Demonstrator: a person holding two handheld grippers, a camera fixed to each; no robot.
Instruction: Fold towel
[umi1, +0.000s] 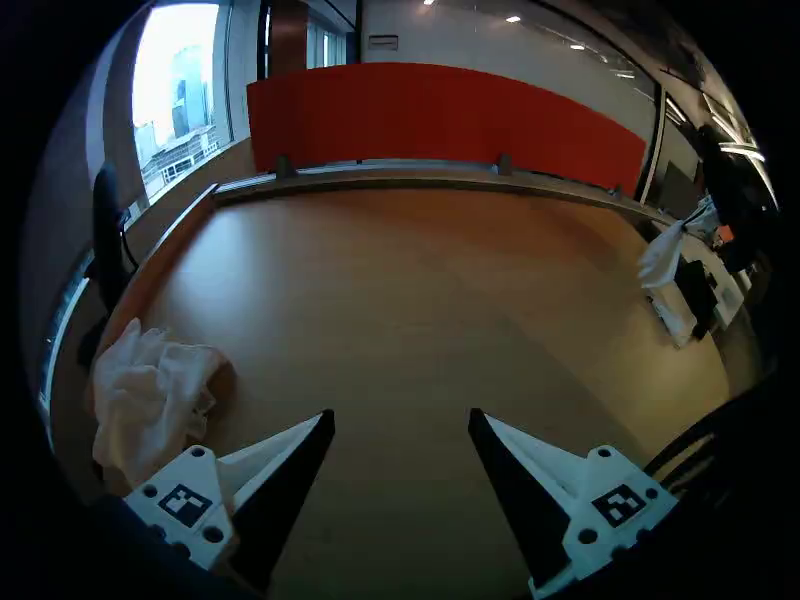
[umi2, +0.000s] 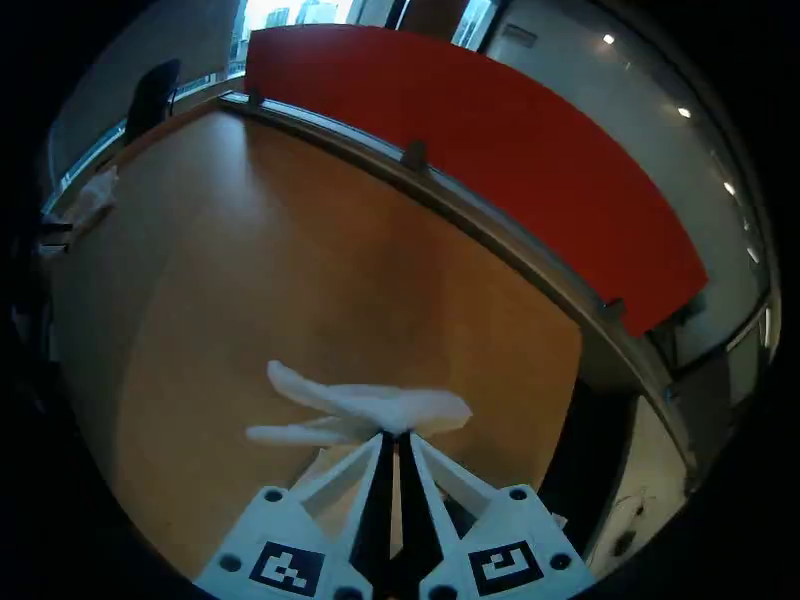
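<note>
Right gripper view gives me the right tongs (umi2: 398, 437) clenched on a white towel (umi2: 370, 405), which bunches just beyond their tips over the wooden worktop (umi2: 250, 260). On the left gripper view, my left tongs (umi1: 400, 412) stand released over bare wood, with a crumpled pile of white cloth (umi1: 150, 395) near the worktop's left edge.

White black-edged jaws, square tags (umi1: 184, 503): left gripper (umi1: 401, 411), right gripper (umi2: 398, 435).
</note>
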